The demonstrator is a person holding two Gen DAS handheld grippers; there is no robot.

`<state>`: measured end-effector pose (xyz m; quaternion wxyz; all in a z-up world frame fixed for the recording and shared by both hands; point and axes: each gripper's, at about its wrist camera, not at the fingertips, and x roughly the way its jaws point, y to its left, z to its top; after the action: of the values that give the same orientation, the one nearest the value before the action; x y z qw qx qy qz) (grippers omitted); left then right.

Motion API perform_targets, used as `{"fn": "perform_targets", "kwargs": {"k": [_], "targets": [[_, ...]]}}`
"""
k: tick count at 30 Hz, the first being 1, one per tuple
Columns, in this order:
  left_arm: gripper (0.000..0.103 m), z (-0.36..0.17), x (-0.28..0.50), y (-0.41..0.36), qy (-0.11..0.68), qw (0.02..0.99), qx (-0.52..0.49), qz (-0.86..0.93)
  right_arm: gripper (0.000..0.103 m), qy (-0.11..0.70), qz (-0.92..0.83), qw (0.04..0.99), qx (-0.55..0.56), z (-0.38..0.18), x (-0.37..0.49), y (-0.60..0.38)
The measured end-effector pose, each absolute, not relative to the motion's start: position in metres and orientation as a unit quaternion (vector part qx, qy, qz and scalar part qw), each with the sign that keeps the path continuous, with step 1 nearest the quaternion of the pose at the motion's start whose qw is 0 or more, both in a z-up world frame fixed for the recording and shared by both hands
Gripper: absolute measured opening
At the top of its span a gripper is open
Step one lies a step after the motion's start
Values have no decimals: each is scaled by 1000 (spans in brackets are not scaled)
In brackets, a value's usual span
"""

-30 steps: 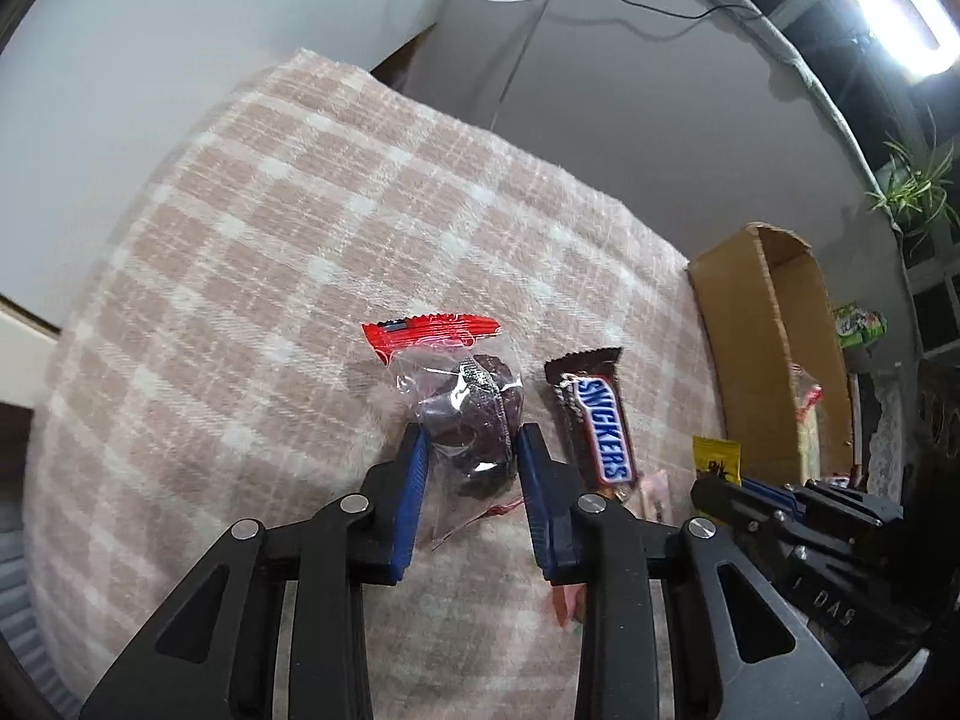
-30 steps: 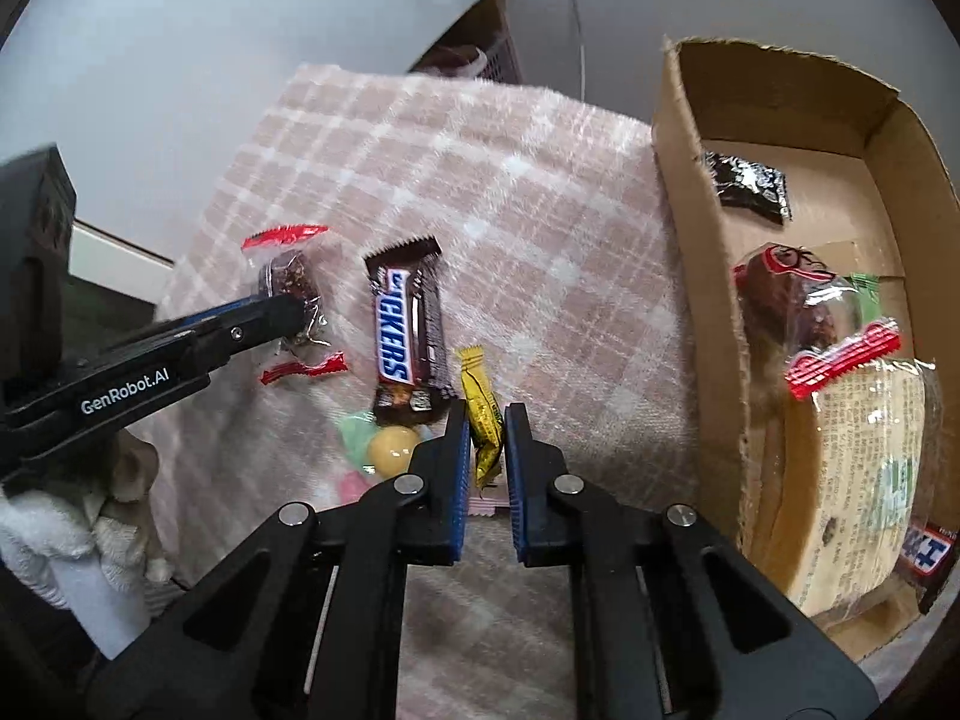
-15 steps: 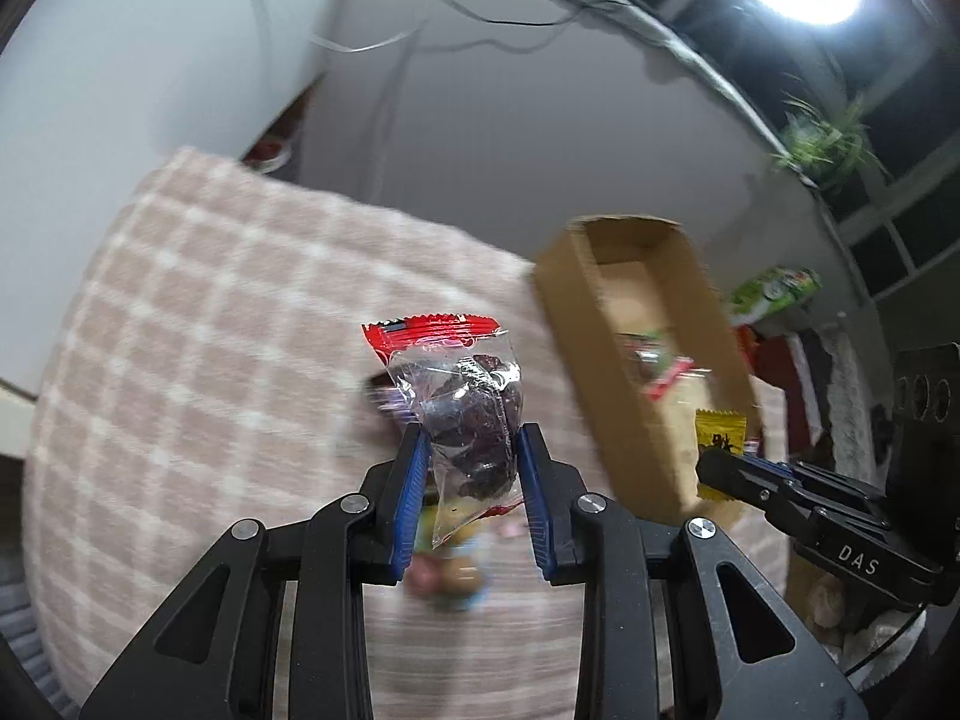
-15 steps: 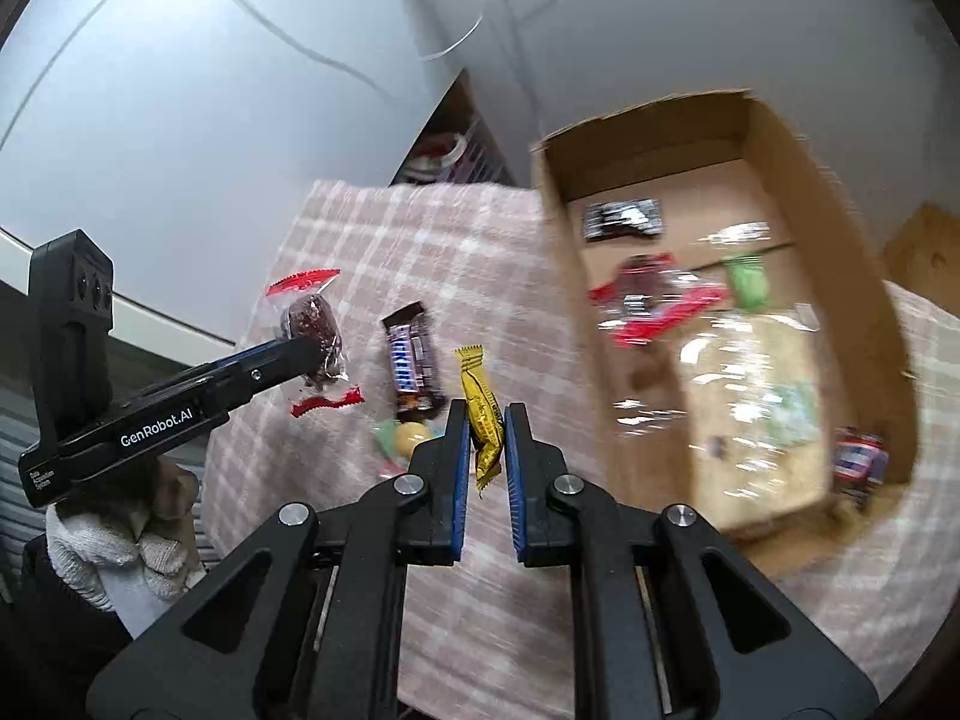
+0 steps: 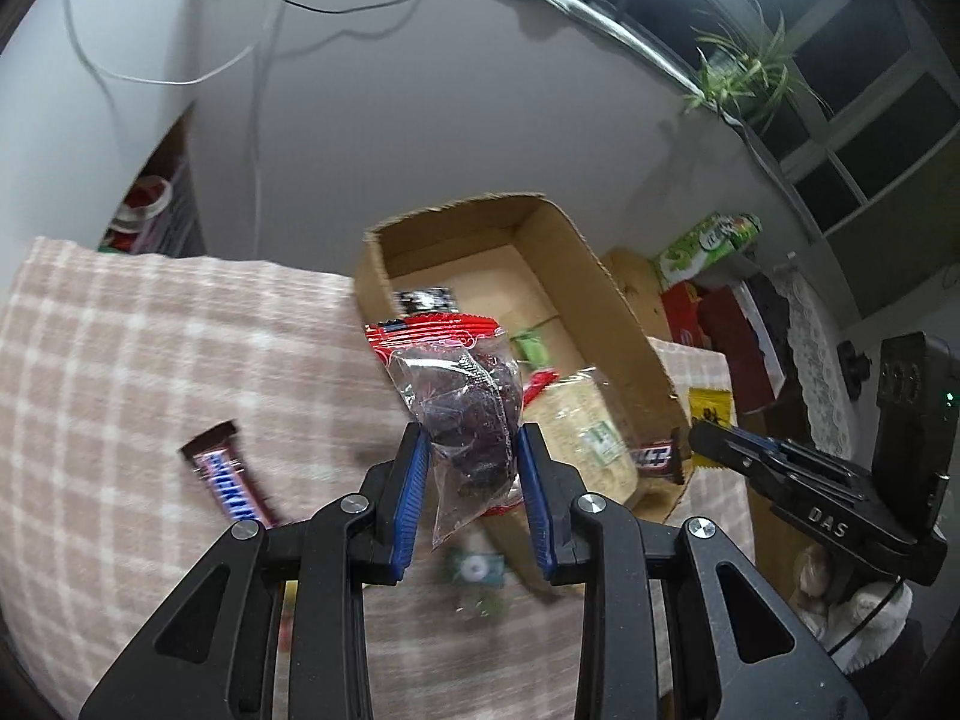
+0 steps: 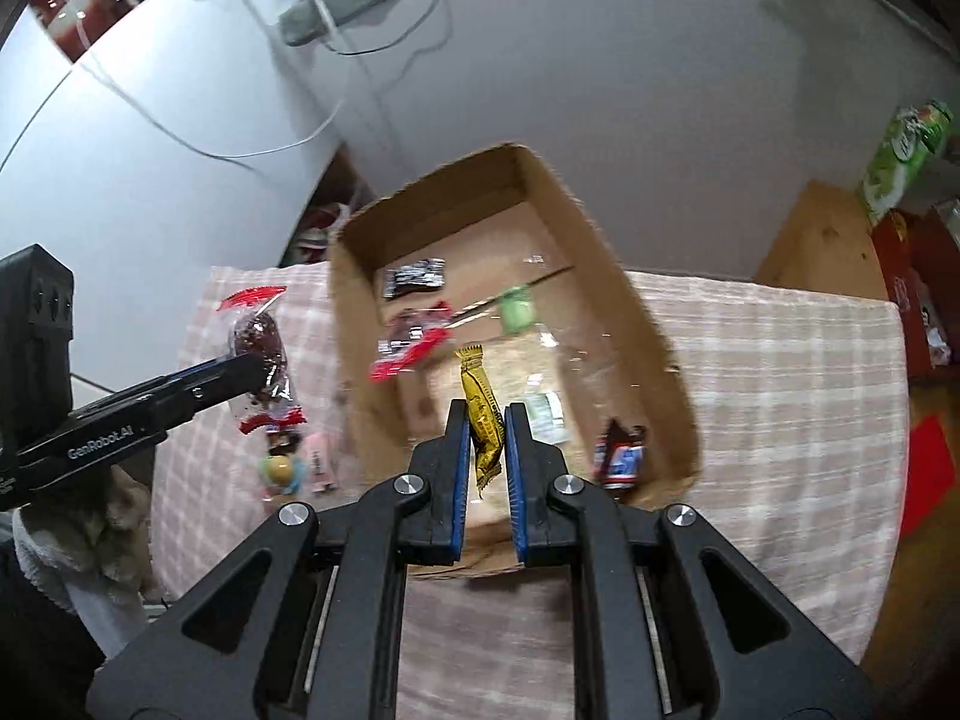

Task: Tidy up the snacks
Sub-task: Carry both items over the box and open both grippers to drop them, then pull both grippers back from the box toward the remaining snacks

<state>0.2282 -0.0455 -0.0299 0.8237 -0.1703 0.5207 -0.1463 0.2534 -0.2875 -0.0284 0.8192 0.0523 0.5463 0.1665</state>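
Pinching a clear packet of dark dried fruit (image 5: 471, 402) with red ends, my left hand-held gripper (image 5: 471, 468) holds it up in front of the cardboard box (image 5: 630, 324). My right hand-held gripper (image 6: 486, 438) is clamped on a slim yellow candy wrapper (image 6: 482, 405) above the box's inside, where a large flat pack (image 5: 591, 426) and small snacks lie. A Snickers bar (image 5: 231, 483) rests on the checked cloth (image 5: 120, 360) covering the tabletop.

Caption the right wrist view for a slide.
Right gripper holds a yellow candy wrapper above the cardboard box.
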Motion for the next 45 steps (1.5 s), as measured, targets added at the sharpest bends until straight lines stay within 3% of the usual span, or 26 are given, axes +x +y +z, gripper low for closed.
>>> {"fn": "perform_targets", "kwargs": {"k": [18,22,23,25,27,45], "targets": [[29,-41,227,-98,535,810,-143,-194,12,551,139,822,43,-56,264,-306],[33,-36,225,-96,530,814,-147,-187,12,547,138,825,33,-53,260,-303],[35,-35,224,-96,532,813,-147,-186,14,546,138,826,32,-51,258,-303],[35,-33,221,-94,528,816,-143,-185,27,537,135,832,32,-45,254,-305],[35,-30,218,-89,528,817,-145,-182,47,528,132,838,33,-39,250,-307],[35,-38,159,36,523,831,-182,-53,49,516,230,824,38,-16,183,-263]]}}
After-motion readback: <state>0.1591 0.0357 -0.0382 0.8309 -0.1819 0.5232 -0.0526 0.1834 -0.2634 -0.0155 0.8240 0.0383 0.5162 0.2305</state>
